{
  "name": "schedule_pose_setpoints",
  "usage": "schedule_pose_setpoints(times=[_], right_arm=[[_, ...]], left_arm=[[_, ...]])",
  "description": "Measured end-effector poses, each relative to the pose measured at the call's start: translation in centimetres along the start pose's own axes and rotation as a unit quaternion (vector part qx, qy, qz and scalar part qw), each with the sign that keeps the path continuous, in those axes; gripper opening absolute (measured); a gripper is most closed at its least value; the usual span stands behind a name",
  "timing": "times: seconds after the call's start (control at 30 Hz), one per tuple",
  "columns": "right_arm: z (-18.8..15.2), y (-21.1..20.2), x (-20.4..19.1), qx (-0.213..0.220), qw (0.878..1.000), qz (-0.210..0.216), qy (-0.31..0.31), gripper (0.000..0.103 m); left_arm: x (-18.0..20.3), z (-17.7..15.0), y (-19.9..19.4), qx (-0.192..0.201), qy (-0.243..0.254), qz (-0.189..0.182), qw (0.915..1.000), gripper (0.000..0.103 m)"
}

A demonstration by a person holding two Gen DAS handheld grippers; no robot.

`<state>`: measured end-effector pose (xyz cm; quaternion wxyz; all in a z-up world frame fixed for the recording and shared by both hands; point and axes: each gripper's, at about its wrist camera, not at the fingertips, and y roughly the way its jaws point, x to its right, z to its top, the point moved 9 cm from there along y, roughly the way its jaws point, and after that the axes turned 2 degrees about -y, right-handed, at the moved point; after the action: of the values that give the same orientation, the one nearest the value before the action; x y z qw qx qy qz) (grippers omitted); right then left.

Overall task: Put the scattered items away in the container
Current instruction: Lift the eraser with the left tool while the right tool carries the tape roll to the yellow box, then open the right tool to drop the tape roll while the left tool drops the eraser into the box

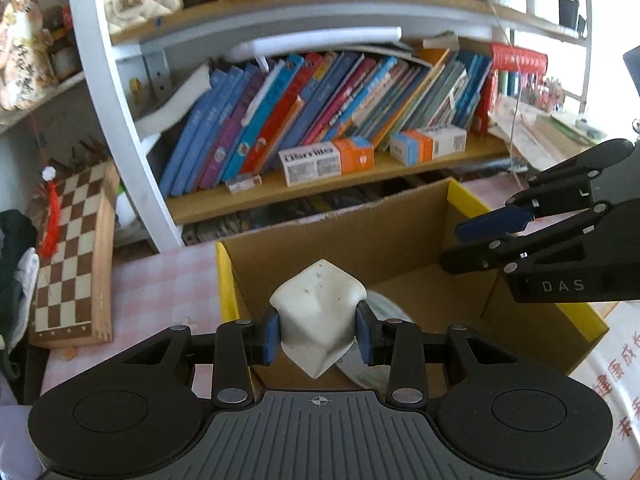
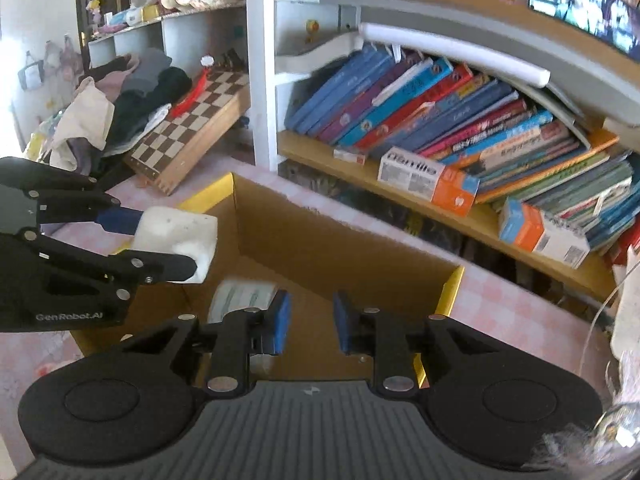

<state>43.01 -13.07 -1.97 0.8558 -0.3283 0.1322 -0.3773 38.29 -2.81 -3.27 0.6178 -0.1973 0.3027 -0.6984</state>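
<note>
Left tool (image 1: pixel 318 334): closed on a white block (image 1: pixel 318 316), blue pads pressing its two sides. I held it corner-down above the near-left part of the box (image 1: pixel 400 232), high enough to pass the rim, so that a release should drop it inside.

Block: soft-looking, chalky white with faint specks; squeezed slightly at the pads. From the right wrist view it hung just over the box's left edge (image 2: pixel 176 240), not yet touching the floor of the box.

Right tool (image 2: pixel 310 326): jaws apart, holding nothing. I kept it over the near-right side of the box, out of the block's path, free for the next item.

Box: open cardboard, yellow outer faces, standing on the pink checked surface (image 1: pixel 160 280). One item already lay in it, a pale packet (image 2: pixel 240 300) with greenish print on the floor, directly beneath the block.

Chessboard (image 1: pixel 68 256): folded wooden case with a red tassel, leaning beside the box to its left, on the surface.

Shelf (image 1: pixel 320 184): behind the box, carrying slanted books and small orange-and-white cartons (image 1: pixel 326 160). I judged these storage, not part of the tidying.
</note>
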Motion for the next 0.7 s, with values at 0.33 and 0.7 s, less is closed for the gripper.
schedule_pose_setpoints(times=[0.33,0.7], right_arm=[[-1.0,2.6,0.1,-0.032,0.999,0.016,0.017,0.022],[-1.5,3.5,-0.5,-0.044,0.998,0.033,0.021,0.023]], left_arm=[[-0.5,0.2,3.9,-0.046,0.018,0.021,0.9985,0.038],[-1.6,0.8,5.1,-0.057,-0.004,0.037,0.9977,0.067]])
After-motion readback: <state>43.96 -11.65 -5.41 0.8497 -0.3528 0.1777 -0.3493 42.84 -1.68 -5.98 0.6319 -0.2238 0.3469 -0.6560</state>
